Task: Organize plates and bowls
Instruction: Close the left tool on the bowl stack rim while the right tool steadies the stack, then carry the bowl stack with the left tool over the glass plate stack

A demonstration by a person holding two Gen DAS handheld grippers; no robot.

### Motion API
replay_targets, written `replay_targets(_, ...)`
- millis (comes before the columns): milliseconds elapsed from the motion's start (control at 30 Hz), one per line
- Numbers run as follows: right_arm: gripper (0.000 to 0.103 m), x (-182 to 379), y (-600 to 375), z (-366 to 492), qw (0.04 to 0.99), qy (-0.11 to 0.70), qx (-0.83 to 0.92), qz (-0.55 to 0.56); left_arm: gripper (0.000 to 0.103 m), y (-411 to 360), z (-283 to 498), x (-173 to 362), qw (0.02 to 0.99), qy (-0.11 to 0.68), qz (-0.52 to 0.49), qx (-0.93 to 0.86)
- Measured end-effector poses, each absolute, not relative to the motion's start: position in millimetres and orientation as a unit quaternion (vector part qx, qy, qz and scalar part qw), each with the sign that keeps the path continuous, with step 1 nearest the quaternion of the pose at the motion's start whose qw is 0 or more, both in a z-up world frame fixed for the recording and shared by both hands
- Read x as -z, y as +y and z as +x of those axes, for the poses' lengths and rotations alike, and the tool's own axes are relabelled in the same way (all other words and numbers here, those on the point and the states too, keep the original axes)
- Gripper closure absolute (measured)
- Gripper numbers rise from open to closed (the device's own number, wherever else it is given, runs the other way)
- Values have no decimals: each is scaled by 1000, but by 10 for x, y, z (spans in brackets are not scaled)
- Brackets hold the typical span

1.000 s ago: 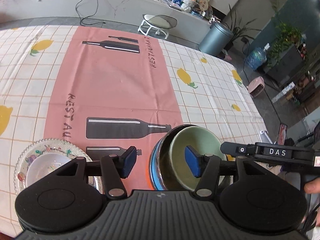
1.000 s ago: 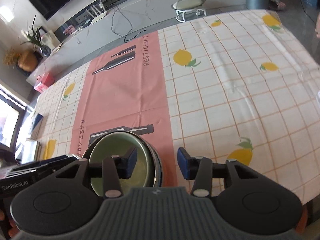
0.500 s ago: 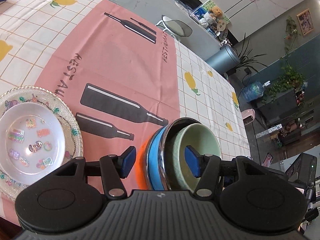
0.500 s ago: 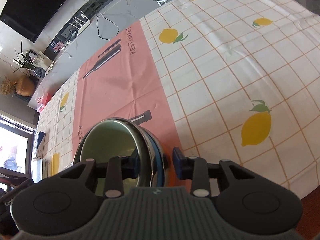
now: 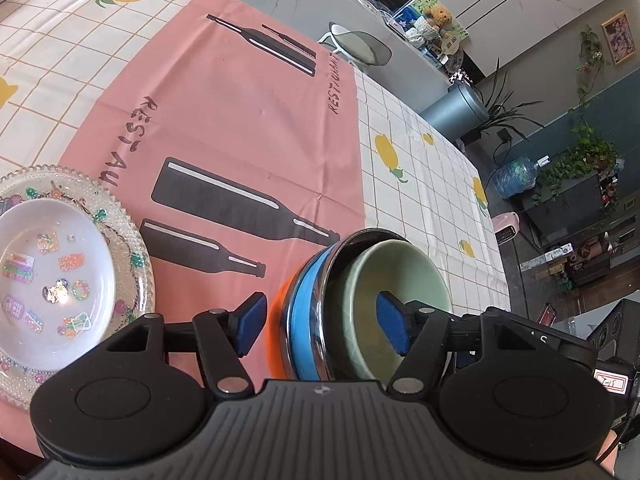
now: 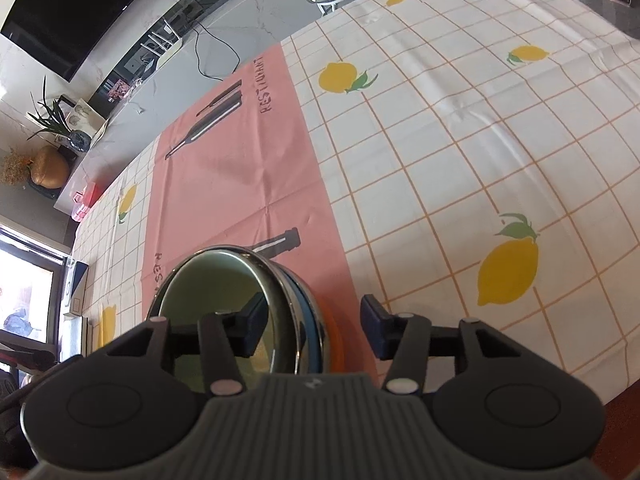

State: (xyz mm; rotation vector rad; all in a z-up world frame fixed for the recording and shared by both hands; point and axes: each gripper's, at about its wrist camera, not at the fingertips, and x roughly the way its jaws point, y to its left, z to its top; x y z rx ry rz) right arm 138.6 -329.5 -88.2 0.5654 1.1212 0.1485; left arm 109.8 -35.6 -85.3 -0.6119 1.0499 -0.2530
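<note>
left gripper (image 5: pixel 323 325): jaws opening, wide, astride stacked bowls' (image 5: pixel 320 300) near rim, pads not seen pressing | right gripper (image 6: pixel 313 326): jaws opening, stack rim between fingers, no contact seen | white dish on glass plate (image 5: pixel 132 264) outside left finger

Four nested bowls (image 5: pixel 360 300) — one white bowl (image 5: pixel 52 280) — one glass plate (image 5: pixel 128 240).

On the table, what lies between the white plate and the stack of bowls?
Only bare pink cloth with printed bottles lies between the white plate and the stack of bowls, as the left wrist view shows.
</note>
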Motion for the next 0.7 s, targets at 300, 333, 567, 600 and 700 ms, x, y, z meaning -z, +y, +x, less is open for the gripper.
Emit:
replay_targets(300, 49, 1135, -3415, 1352, 758, 549, -79, 343, 29, -459, 1199, 1034, 798, 522, -283, 107)
replay_targets(333, 49, 1146, -3412, 1350, 756, 550, -80, 346, 29, -466, 1207, 1048, 797, 525, -281, 105)
replay_targets(567, 48, 1105, -3369, 1343, 769, 546, -77, 323, 30, -592, 1222, 995, 809, 543, -209, 87)
replay_targets(600, 47, 1092, -3360, 1344, 772, 544, -77, 318, 30, -621, 1224, 967, 812, 545, -193, 85)
replay_targets(700, 47, 1076, -3347, 1360, 777, 544, -76, 308, 32, -683, 1232, 901, 818, 547, -156, 87)
